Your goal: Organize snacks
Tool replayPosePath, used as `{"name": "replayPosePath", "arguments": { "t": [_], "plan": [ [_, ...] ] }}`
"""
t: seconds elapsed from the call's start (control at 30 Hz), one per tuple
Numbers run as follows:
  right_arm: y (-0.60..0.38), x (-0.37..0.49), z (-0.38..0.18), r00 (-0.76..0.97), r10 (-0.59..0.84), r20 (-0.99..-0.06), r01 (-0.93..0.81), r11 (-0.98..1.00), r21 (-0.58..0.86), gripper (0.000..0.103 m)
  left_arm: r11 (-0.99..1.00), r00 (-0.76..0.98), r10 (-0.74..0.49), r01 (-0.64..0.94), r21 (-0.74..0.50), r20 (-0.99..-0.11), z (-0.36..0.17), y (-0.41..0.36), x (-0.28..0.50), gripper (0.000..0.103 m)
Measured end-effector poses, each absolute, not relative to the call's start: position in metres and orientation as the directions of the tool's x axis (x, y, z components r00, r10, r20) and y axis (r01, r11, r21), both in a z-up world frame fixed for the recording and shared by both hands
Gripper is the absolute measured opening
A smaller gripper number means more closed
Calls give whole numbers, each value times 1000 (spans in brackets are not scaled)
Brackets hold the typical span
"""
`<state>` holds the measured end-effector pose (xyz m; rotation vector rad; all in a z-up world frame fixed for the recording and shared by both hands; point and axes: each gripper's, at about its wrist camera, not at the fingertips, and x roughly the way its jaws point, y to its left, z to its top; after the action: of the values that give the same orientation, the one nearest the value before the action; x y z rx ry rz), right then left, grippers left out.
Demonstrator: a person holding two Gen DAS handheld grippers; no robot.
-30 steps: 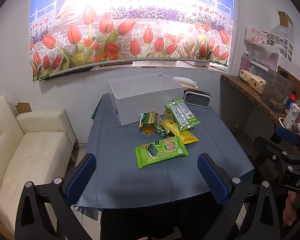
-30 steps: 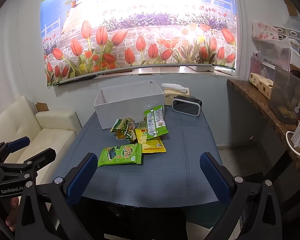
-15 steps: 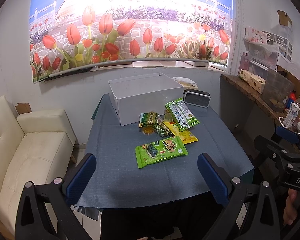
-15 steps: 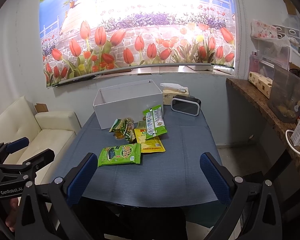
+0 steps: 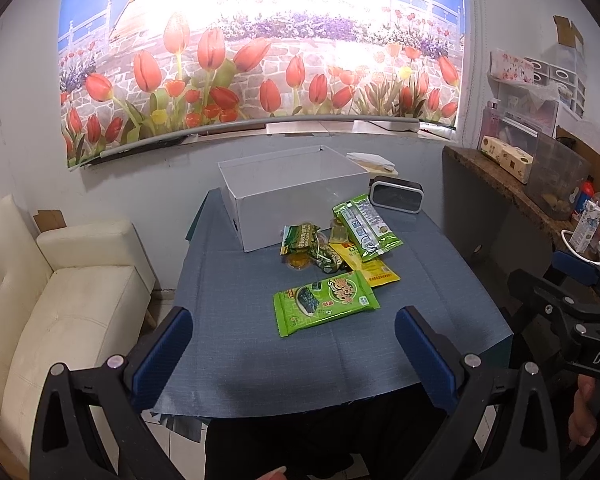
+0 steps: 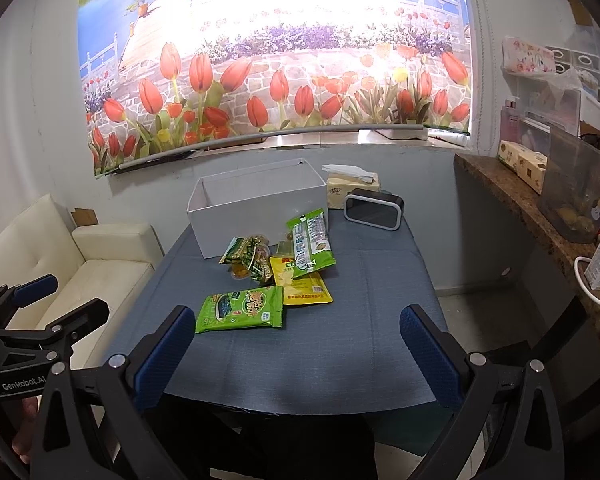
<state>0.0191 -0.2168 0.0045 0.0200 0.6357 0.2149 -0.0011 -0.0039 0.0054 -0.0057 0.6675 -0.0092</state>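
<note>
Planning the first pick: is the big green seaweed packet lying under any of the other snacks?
No. In the left wrist view the green seaweed packet lies flat on the blue tablecloth, with nothing on top of it.

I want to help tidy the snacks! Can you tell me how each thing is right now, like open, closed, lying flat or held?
White rectangular box: open-topped, looks empty.
Big green seaweed packet: flat, alone, sealed.
Long green packet: propped on the pile.
Yellow flat packet: partly covered.
Left gripper: open, holding nothing.
Right gripper: open, holding nothing.
</note>
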Motion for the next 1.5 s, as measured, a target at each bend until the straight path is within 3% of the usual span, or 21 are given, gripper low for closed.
{"name": "replayPosePath", "arguments": {
  "t": [0.4,0.63,1.1,1.17,1.2,1.23,1.5],
  "plan": [
    [-224,98,-41,795,230,-562,-225,971,78,103,997,784,-71,55,-45,-617,-9,-1,4,103],
    [-205,207,-96,696,148,-702,-206,979,2,103,998,754,-62,65,-20,-654,-38,-2,22,103],
    [-134,305,-144,674,-41,-738,-216,944,-250,103,996,741,-42,84,30,-671,-67,8,49,103],
    [-131,311,-152,655,-50,-754,-226,939,-258,98,996,739,-47,84,23,-672,-69,11,51,103],
    [-133,313,-155,639,-43,-768,-232,941,-246,77,996,740,-53,85,15,-670,-71,13,52,103],
    [-136,316,-159,612,-34,-790,-235,946,-222,69,996,740,-56,85,11,-670,-72,15,53,103],
    [-166,306,-139,626,72,-776,-227,969,-93,68,993,724,-99,121,-15,-683,-88,21,68,103]
  ]
}}
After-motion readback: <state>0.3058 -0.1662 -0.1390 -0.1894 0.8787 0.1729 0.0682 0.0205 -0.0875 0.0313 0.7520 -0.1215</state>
